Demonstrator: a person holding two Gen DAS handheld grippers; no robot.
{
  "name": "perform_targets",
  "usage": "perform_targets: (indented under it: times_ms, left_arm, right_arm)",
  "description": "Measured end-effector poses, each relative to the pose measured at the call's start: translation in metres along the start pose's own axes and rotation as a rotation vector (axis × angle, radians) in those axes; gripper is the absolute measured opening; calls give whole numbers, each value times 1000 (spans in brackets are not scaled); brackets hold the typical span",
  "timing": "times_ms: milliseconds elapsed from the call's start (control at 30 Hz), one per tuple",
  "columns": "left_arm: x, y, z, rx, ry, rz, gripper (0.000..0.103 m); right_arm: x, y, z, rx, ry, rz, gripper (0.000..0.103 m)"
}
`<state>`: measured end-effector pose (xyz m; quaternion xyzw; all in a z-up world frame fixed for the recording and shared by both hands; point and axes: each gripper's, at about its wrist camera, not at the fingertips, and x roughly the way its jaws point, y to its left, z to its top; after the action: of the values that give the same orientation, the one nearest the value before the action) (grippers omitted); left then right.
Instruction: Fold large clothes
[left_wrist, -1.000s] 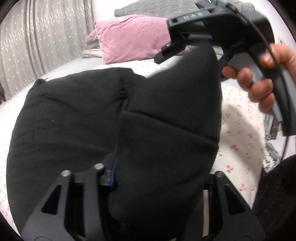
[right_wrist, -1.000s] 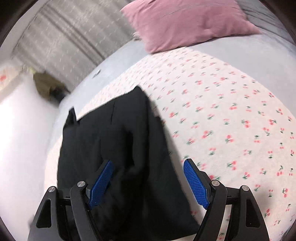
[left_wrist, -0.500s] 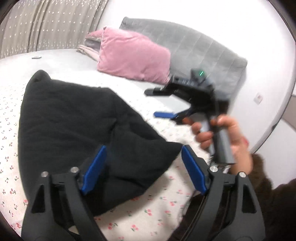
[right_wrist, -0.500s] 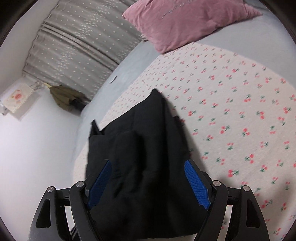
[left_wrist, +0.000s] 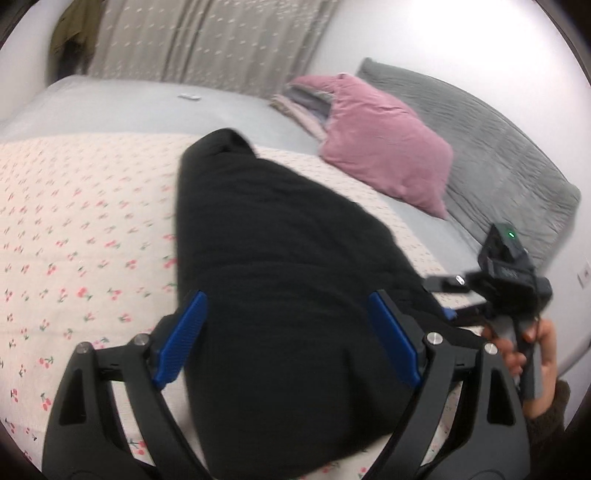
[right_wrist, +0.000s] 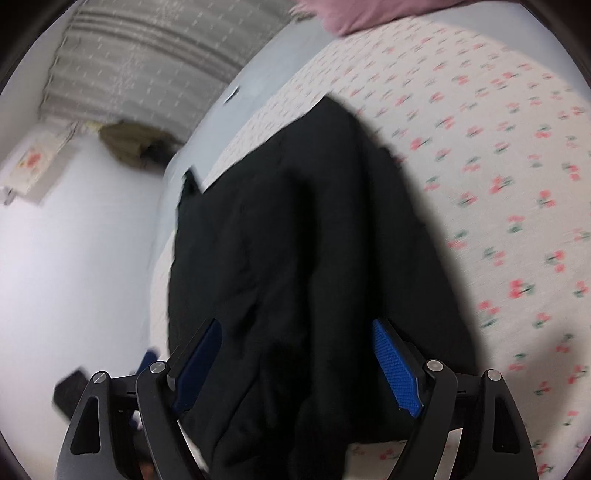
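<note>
The bulky black folded garment (left_wrist: 280, 280) lies on the cherry-print bed sheet (left_wrist: 81, 229), its long axis running straight ahead of the left claw (left_wrist: 288, 339), whose jaws are opening, pads clear. The right claw (right_wrist: 295, 369) hovers wide open, empty, equally near.

Both wrist views look down, sharing the black garment (left_wrist: 280, 266).

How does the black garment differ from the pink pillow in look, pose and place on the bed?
The black garment lies flattened in a long folded shape; the pink pillow is plump and puffed. The garment rests on the cherry-print sheet, close under both grippers; the pillow sits farther off, by the grey headboard. Both are soft fabric things on the bed, ungripped.
</note>
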<state>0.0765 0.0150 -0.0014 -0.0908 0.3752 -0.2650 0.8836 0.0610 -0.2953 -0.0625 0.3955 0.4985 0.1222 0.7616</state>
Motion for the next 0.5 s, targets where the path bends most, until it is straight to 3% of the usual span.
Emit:
perform_targets:
  times_ms: [100, 233, 333, 500]
  left_arm:
    - [7, 8, -3, -14, 23, 27, 89]
    - [13, 10, -6, -16, 46, 45, 89]
    - [8, 8, -4, -25, 21, 34, 89]
    - [-2, 1, -3, -7, -47, -4, 84]
  right_arm:
    - [18, 6, -6, -32, 76, 6, 84]
    - [27, 16, -11, -94, 93, -3, 82]
    - [25, 28, -14, -169, 41, -77, 44]
    - [-8, 52, -12, -254, -100, -53, 27]
